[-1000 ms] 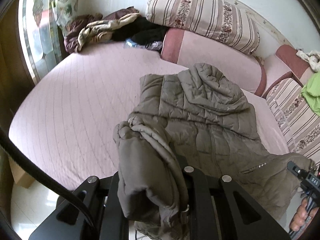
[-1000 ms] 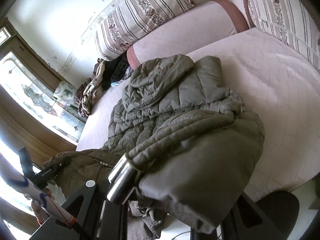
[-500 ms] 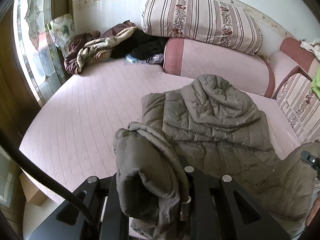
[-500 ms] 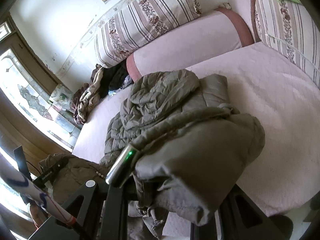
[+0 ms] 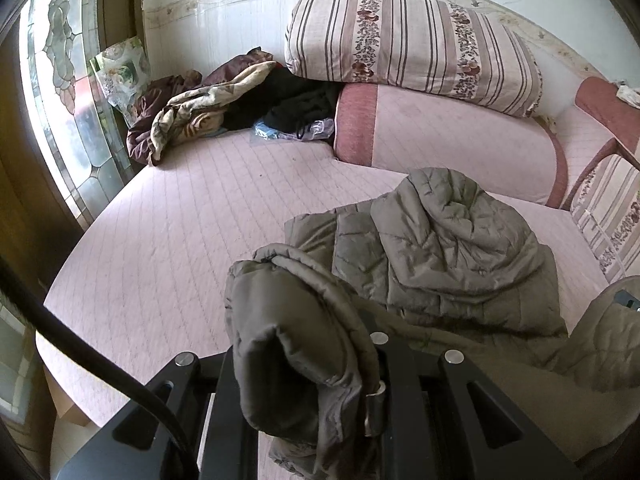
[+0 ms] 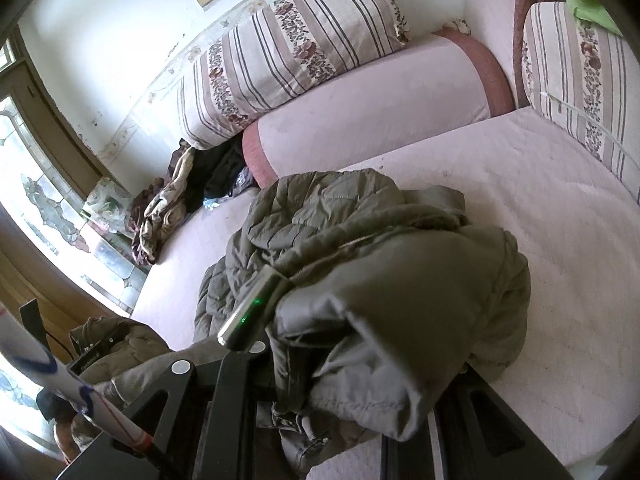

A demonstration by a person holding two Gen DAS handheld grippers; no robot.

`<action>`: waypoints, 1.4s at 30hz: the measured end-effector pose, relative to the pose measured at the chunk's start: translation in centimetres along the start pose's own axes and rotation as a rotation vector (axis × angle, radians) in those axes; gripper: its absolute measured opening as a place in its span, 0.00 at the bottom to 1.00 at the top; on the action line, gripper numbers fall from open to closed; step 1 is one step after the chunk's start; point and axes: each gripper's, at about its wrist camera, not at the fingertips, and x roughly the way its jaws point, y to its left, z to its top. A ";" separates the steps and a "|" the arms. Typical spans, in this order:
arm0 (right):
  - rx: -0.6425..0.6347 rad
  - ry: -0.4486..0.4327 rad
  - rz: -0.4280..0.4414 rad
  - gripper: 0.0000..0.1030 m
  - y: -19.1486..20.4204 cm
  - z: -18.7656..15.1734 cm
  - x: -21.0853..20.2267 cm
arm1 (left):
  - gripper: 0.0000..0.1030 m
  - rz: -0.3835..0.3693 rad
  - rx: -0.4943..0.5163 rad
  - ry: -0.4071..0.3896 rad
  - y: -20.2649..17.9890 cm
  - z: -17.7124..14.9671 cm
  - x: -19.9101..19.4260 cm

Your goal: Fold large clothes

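An olive quilted hooded jacket (image 5: 440, 248) lies on the pink bed (image 5: 192, 216), hood toward the pillows. My left gripper (image 5: 340, 392) is shut on a bunched fold of the jacket's lower edge, which drapes over its fingers and hides them. My right gripper (image 6: 360, 352) is shut on another bunched part of the jacket (image 6: 320, 216); one metal fingertip (image 6: 252, 308) shows beside the fabric. Both held parts are lifted above the bed's near edge.
A heap of other clothes (image 5: 224, 108) lies at the bed's far left corner by the window. A striped pillow (image 5: 408, 44) rests on a pink bolster (image 5: 448, 132) at the back. Another striped cushion (image 6: 580, 72) lines the right side.
Both grippers have risen and moved forward over the bed with the jacket's lower edge, so more of the bed and back pillows shows. The grips are unchanged.
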 end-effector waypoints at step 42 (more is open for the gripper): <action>-0.024 -0.050 -0.078 0.21 -0.2 10.6 8.0 | 0.16 0.092 0.000 -0.002 -5.0 12.3 8.5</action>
